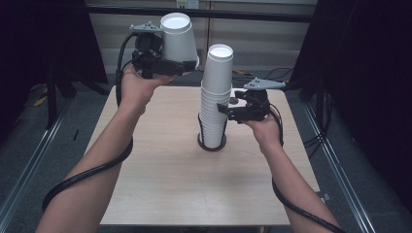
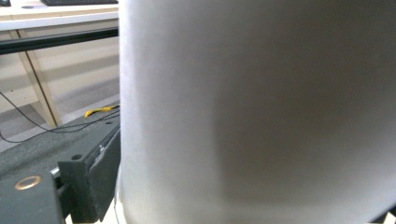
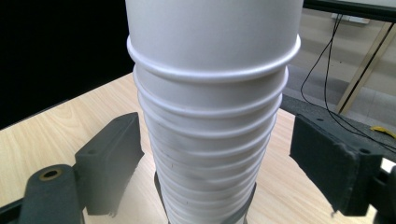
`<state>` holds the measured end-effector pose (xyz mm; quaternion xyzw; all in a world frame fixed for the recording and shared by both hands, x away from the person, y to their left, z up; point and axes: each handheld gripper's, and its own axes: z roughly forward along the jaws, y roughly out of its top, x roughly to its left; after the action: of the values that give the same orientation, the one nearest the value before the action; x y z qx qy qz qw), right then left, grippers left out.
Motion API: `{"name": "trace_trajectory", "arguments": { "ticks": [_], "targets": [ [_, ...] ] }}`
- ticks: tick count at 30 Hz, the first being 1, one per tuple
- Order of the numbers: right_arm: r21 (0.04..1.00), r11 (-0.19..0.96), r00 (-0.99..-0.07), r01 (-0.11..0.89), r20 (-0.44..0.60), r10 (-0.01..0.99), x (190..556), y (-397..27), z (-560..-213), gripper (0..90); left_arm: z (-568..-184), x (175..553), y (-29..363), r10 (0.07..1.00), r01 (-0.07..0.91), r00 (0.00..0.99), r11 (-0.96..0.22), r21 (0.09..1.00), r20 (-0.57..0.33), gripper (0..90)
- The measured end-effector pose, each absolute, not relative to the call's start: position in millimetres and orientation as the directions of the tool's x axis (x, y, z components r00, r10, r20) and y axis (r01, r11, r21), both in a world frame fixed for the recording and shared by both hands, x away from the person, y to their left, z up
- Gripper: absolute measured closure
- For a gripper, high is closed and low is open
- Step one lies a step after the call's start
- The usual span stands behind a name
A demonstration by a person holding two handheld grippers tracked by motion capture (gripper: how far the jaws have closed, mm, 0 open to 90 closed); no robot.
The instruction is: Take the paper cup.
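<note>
Between right gripper (image 3: 217, 154) fingers, unpinched cup stack (image 3: 212, 116); overhead, left gripper (image 1: 182, 65) fingers clamping cup (image 1: 178, 39).

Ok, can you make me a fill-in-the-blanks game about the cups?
1. The left gripper holds one ___ cup up in the air.
2. The stack stands on the ___.
3. The right gripper has its jaws on both sides of the stack, and they are ___.
4. The cups are all turned ___ down.

Missing words: white; table; open; upside
</note>
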<state>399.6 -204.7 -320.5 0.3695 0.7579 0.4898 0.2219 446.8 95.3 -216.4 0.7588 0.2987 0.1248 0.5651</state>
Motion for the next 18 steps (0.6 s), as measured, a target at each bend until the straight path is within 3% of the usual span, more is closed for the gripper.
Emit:
{"name": "trace_trajectory", "arguments": {
  "ticks": [18],
  "targets": [
    [0.893, 0.273, -0.653, 0.357, 0.030, 0.757, 390, -211, -331, 13.8, -250, 440, 121, 0.599, 0.351, 0.788, -0.248, 0.903, -0.141, 10.1]
  ]
}}
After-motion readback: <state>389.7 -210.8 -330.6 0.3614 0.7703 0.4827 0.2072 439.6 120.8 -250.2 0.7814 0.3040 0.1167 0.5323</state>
